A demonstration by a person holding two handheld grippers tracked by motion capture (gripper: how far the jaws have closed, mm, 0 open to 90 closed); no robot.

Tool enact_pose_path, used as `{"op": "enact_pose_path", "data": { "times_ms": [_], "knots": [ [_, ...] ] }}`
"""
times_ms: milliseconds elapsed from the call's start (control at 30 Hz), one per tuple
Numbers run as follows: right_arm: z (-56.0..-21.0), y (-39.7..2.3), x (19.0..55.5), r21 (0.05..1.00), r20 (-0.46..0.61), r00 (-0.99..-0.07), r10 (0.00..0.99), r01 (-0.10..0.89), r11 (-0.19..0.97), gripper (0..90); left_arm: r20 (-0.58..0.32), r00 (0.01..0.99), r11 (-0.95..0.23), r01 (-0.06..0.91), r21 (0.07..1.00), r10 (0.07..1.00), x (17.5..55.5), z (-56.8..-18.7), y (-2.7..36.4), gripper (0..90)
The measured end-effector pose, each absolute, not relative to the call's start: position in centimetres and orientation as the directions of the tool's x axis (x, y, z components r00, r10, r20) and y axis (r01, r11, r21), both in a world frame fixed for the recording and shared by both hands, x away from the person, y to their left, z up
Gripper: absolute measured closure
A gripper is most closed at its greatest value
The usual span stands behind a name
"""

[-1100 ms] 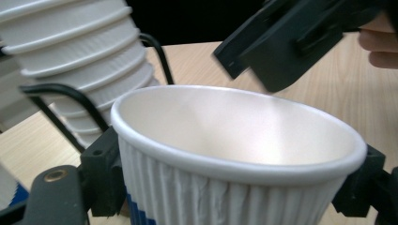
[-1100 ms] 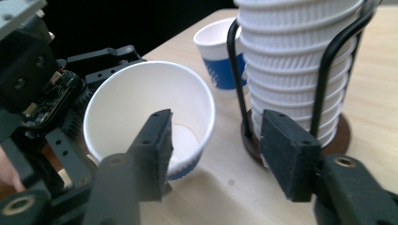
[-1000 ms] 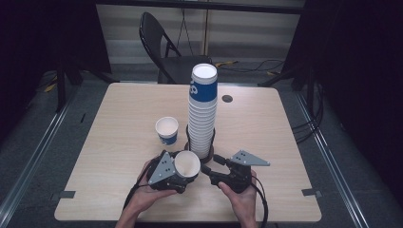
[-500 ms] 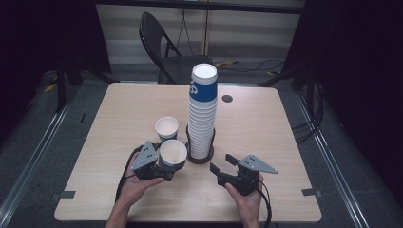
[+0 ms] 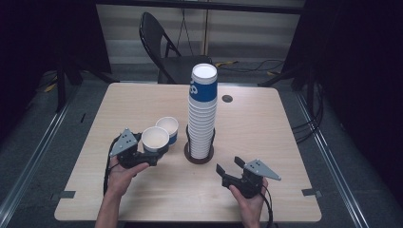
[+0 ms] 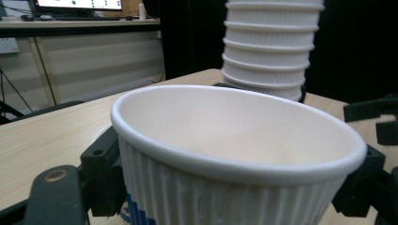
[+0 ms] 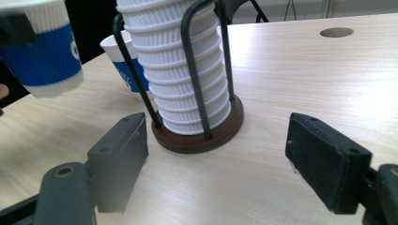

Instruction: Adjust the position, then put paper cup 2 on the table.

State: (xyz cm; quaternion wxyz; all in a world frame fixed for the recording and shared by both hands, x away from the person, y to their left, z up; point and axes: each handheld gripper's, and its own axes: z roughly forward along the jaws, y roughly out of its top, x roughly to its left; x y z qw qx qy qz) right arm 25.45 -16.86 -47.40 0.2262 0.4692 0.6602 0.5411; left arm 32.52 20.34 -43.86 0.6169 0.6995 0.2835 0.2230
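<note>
Around the cup holder [image 5: 198, 156], a dark round base with black wire uprights near the middle of the table [image 5: 266, 128], we counted the things. One tall stack of cups [image 5: 201, 118] stood in that holder, white ribbed walls below and a blue-banded cup at the top; we could not count the cups in it exactly. Two single cups were out of the stack, both to the left of the holder. One, the held cup [image 5: 155, 138], sat between the jaws of the left gripper [image 5: 153, 156], which were closed on its ribbed wall; in the right gripper view it hung clear above the table, left of the holder. In the left gripper view its inside was bare white, with nothing in it. The other, the standing cup [image 5: 167, 127], stood on the table just behind the held one, a little nearer the holder; its mouth was open and white, and we saw nothing inside it either.

We counted two grippers. The right gripper [image 5: 229, 169] lay to the right of the holder and nearer the person, its jaws wide apart with nothing between them; they had just been opening. One folding chair [image 5: 164, 50] stood beyond the table's far edge, behind the holder.
</note>
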Motion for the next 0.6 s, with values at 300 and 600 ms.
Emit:
{"op": "enact_pose_path", "data": {
  "times_ms": [300,600],
  "knots": [
    [-48.2,-17.3,25.3,0.934,0.194,-0.431,0.881,0.356,-0.031,19.8,-0.067,0.684,-0.029,0.127,0.991,0.726,33.6,-43.7,22.3,17.7],
    [-49.1,-17.6,25.3,0.947,0.18,-0.392,0.902,0.316,-0.052,16.8,-0.106,0.654,-0.006,0.167,0.986,0.749,35.3,-44.4,23.3,17.7]
  ]
}}
